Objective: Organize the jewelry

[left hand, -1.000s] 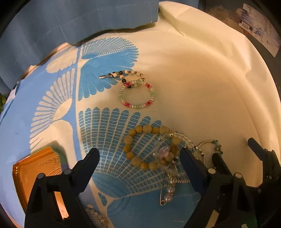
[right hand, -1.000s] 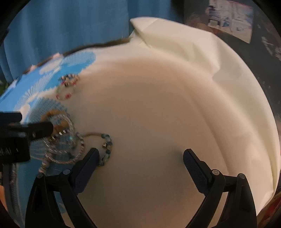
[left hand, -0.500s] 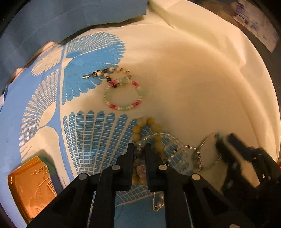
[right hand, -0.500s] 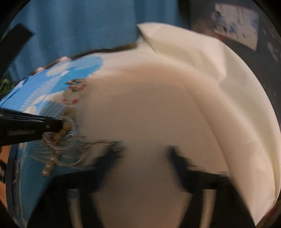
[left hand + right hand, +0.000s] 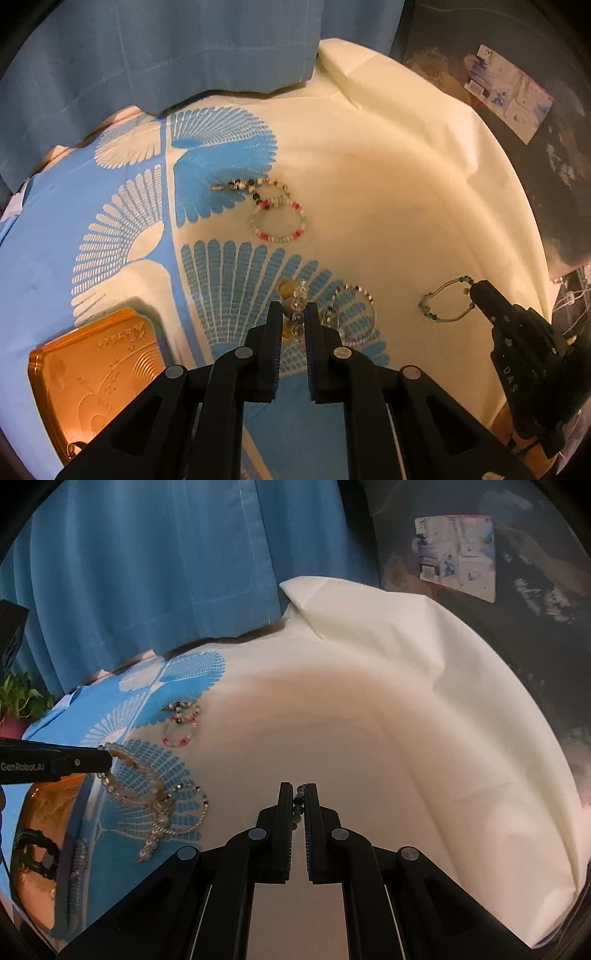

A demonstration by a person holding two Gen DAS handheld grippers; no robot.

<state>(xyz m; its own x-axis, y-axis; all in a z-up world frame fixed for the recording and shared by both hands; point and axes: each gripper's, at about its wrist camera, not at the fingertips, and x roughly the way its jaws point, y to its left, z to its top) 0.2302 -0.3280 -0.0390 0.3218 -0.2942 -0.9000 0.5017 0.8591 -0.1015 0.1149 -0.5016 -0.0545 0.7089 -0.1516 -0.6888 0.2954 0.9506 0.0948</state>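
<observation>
My left gripper (image 5: 293, 308) is shut on a tangle of bracelets (image 5: 291, 295), yellow beads and clear beads, lifted off the blue-patterned cloth (image 5: 229, 280). In the right wrist view that tangle (image 5: 136, 786) hangs from the left gripper (image 5: 105, 762). The jaws of my right gripper (image 5: 299, 788) are closing, pressed on a thin cord bracelet with teal beads (image 5: 298, 805). The left wrist view shows this cord bracelet (image 5: 443, 299) dangling from the right gripper (image 5: 474, 290). A pink, white and green bead bracelet (image 5: 279, 221) lies flat further back, touching a black-and-white one (image 5: 247, 184).
A gold tin (image 5: 96, 369) sits at the near left, and a thin silver-beaded ring (image 5: 354, 306) lies beside my left fingers. Cream cloth (image 5: 388, 738) covers the right half. Blue curtain (image 5: 147, 572) hangs behind; dark floor with a paper (image 5: 509, 96) lies beyond the right edge.
Both grippers went from wide open to shut. The left one closed on the yellow and clear beads, the right on the cord bracelet, and both have lifted, pulling the cord bracelet away rightward.
</observation>
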